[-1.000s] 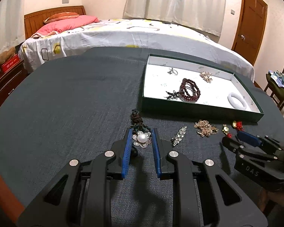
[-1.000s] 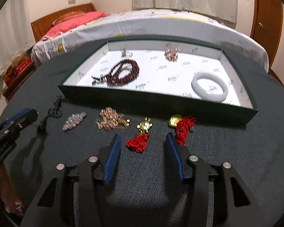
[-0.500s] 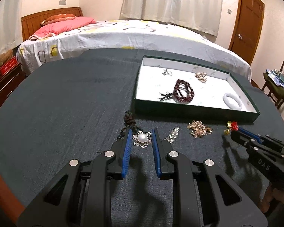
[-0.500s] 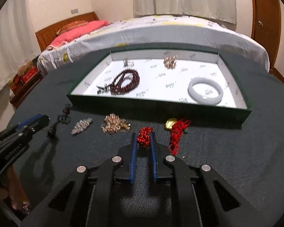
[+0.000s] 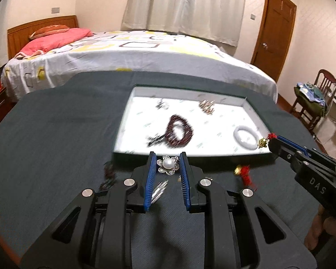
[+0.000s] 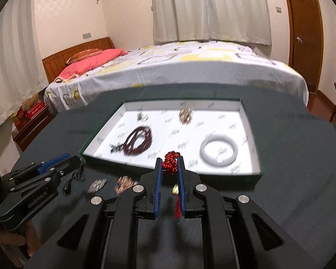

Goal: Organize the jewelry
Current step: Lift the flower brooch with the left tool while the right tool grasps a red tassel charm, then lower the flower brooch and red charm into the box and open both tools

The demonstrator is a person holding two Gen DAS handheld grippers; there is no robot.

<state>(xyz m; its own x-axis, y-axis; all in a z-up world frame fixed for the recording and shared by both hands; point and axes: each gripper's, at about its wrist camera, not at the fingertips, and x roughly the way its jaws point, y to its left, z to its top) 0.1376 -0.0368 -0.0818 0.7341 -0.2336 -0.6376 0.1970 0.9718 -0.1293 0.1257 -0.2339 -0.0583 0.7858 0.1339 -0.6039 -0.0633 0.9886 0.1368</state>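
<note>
Big dark table (image 5: 51,134) fills the lower half of both views, with a bed (image 5: 127,53) behind it across the top.

On the table sits the tray (image 6: 258,172), white inside with green walls, middle of the frame in both views. In it: a white bangle (image 6: 219,150) at lower right, a dark red bead bracelet (image 6: 137,141) left of centre, a gold cluster (image 6: 186,115) near the far wall and a small silver bit (image 6: 143,117) upper left.

Left gripper (image 5: 168,164) takes up the bottom centre of its own view, jaws pinched in on a pearl brooch (image 5: 168,164), which looks lifted, just in front of the tray's near wall. A black cord (image 5: 108,174) hangs blurry at its left.

Right gripper (image 6: 169,165), bottom centre of its view, is clamped nearly closed on a red knot charm (image 6: 170,161), with a gold bit showing at the tip in the left view, held over the tray's near edge.

Loose on the table in front of the tray: a second red charm (image 5: 244,172), a gold chain pile (image 6: 125,182) and a silver pin (image 6: 98,185), lower left in the right view.
</note>
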